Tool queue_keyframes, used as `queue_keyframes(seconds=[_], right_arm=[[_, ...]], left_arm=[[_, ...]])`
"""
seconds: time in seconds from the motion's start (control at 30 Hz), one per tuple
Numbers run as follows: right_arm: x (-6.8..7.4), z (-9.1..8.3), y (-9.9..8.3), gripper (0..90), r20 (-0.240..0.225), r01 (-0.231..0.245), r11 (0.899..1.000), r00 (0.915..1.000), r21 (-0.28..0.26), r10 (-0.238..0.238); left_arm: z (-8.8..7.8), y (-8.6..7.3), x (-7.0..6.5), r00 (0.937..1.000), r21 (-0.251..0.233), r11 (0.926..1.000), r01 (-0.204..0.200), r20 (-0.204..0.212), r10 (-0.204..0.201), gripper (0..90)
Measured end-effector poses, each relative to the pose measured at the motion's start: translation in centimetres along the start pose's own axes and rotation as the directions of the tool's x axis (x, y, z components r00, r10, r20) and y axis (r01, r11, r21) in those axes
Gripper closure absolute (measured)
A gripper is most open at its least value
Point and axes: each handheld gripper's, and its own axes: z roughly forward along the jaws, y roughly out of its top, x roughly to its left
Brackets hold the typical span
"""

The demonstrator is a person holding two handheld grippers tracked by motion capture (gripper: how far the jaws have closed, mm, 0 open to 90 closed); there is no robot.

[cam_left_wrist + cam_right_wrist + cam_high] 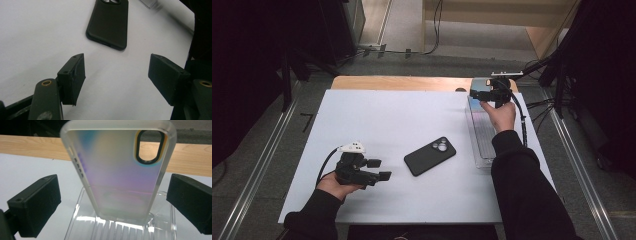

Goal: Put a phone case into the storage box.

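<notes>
A black phone case (430, 156) lies flat, camera cutout up, in the middle of the white board (377, 120). My left gripper (381, 169) rests low on the board to its left, open, with nothing between the jaws. In the left gripper view the black case (108, 23) lies just beyond that gripper (116, 67). At the far right a translucent iridescent phone case (117, 170) stands upright in a clear ribbed rack (120, 227). My right gripper (113, 192) is open, with one jaw on each side of this case and a gap at both sides.
The clear rack (482, 145) runs along the board's right edge, under the right forearm. A bare wooden strip (402, 82) of the table shows behind the board. Dark stands and cables (557, 95) crowd the right side beyond the table.
</notes>
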Motion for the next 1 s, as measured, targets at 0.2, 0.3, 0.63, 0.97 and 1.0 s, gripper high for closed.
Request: queue_keyframes(seconds=[0.2, 0.3, 0.63, 0.97, 1.0], right_arm=[[0.4, -1.9, -0.2, 0.0, -0.037, 0.0, 1.0, 0.9993, 0.017, 0.001], [0.7, -2.7, -0.6, 0.0, -0.068, 0.014, 1.0, 0.9976, 0.022, -0.012], [2.7, -5.4, -2.3, 0.0, -0.186, 0.082, 0.995, 0.9799, 0.053, -0.071], [4.8, -7.7, -4.0, 11.9, -0.295, 0.144, 0.988, 0.9473, 0.046, -0.125], [5.0, -7.9, -4.2, 12.5, -0.312, 0.153, 0.987, 0.9411, 0.05, -0.13]], left_arm=[[0.2, 0.2, 0.0, 1.0, 0.004, 1.0, -0.007, 0.001, 0.007, 29.9], [0.3, 0.4, 0.0, 1.0, 0.004, 1.0, -0.008, 0.003, 0.008, 29.9], [0.5, 0.9, 0.2, 1.0, -0.002, 1.0, -0.004, 0.007, 0.004, 30.0], [0.4, 1.2, 0.3, 1.0, -0.008, 1.0, 0.004, 0.009, -0.004, 29.9], [0.3, 1.2, 0.3, 1.0, -0.008, 1.0, 0.005, 0.008, -0.005, 29.9]])
